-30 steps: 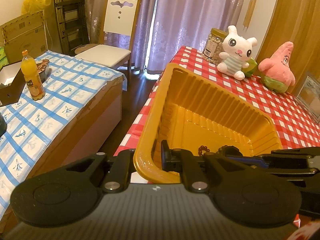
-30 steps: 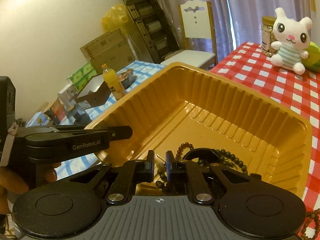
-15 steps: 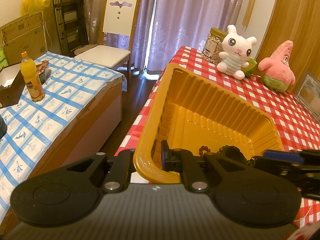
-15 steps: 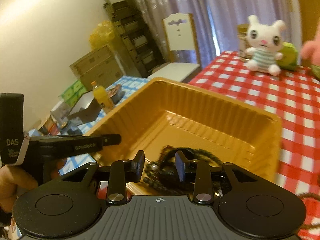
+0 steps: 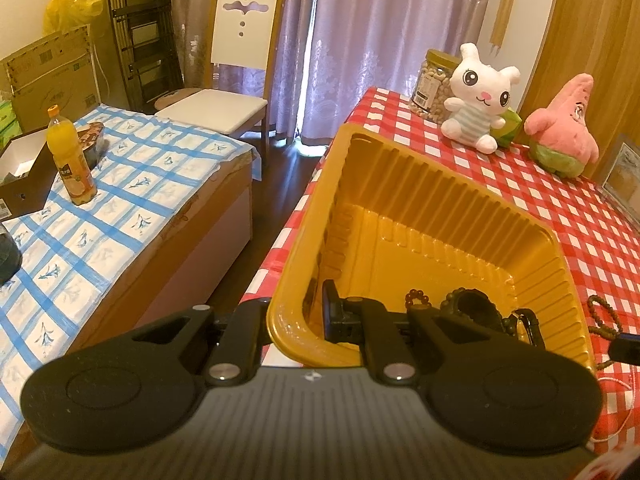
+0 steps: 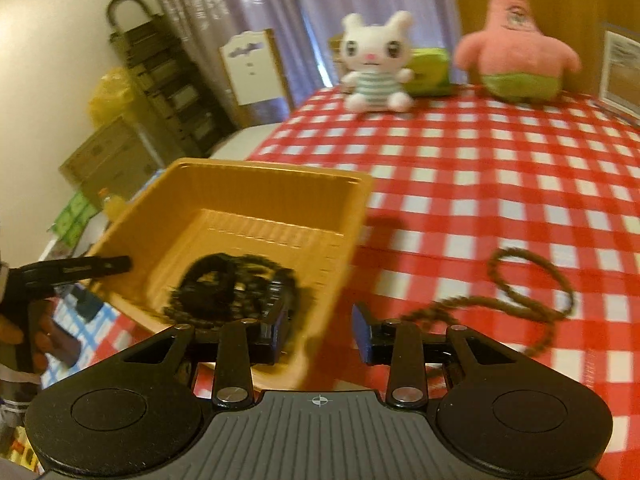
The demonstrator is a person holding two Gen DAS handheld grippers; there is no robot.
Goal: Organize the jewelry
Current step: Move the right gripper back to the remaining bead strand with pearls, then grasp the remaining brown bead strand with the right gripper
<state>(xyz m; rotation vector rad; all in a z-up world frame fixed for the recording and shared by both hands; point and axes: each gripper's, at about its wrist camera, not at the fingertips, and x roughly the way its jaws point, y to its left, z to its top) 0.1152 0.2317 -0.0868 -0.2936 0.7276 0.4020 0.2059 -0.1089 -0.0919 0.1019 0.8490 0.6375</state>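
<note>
Red-and-white checked cloth covers the counter [image 6: 500, 184], with lilac curtains behind. Nearest, the left gripper [image 5: 296, 312] clamps the near wall of the yellow tray [image 5: 440, 200], one finger outside, one inside. Just past its inner finger, a heap of dark bead bracelets [image 5: 472, 304] lies on the tray floor. The right gripper [image 6: 320, 332] stands wide and empty, straddling the tray's corner. Ahead to its right, a brown bead necklace [image 6: 532, 284] lies loose on the cloth. Farthest sit a white rabbit toy [image 6: 376, 64] and a pink star toy [image 6: 516, 48].

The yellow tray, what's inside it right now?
Inside the yellow tray: a dark bead bracelet pile at its near end. The left gripper covers the near corner.
</note>
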